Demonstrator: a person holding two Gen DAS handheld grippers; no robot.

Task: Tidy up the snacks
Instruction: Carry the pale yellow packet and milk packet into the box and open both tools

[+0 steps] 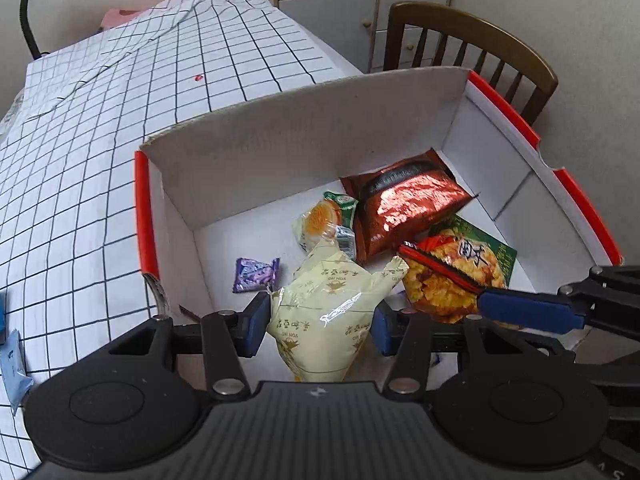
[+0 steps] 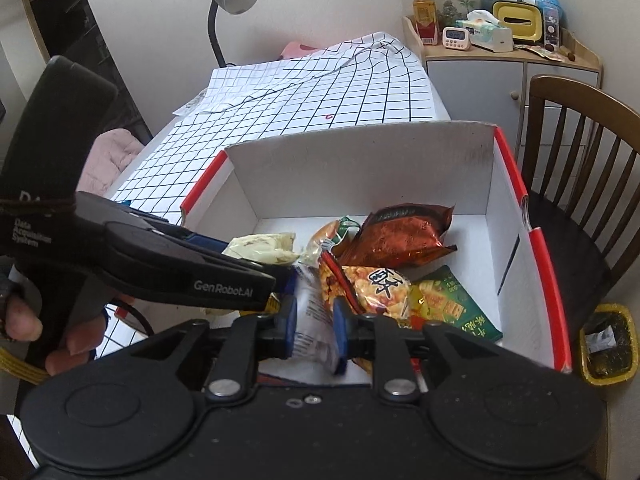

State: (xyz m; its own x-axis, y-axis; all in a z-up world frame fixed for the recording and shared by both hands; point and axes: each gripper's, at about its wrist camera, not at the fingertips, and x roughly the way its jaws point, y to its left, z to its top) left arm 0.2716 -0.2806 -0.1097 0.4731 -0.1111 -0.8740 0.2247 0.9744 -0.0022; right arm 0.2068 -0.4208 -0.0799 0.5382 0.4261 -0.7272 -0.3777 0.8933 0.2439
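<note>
Left claw (image 1: pixel 320 318) gripping a cream-coloured snack bag (image 1: pixel 326 312) between both blue pads, pads pressing into its sides, bag hanging just over the near edge of the red-rimmed cardboard box (image 1: pixel 280 140). Right claw (image 2: pixel 314 330) standing narrow around a white-and-clear packet (image 2: pixel 314 320); packet sitting between the pads; firm pressure not confirmable from the right wrist view. Both claws pointing steeply down into the box.

Lying on the box floor: a shiny red-brown foil bag (image 1: pixel 404 208) toward the far right corner, a small round-pastry packet (image 1: pixel 320 220) touching its left edge, a purple sweet wrapper (image 1: pixel 256 274) apart at the left, an orange snack bag (image 1: pixel 444 280) with a red strip just beside the green packet (image 1: pixel 498 256) at the right wall. Orange bag partly overlapping the green one.

Box resting on the desk (image 1: pixel 100 140), covered with a white grid-pattern cloth. Wooden chair (image 1: pixel 460 48) standing beyond the box's right side. A hand (image 2: pixel 44 332) showing at the left edge of the right wrist view, wrapped around the left claw's handle.
</note>
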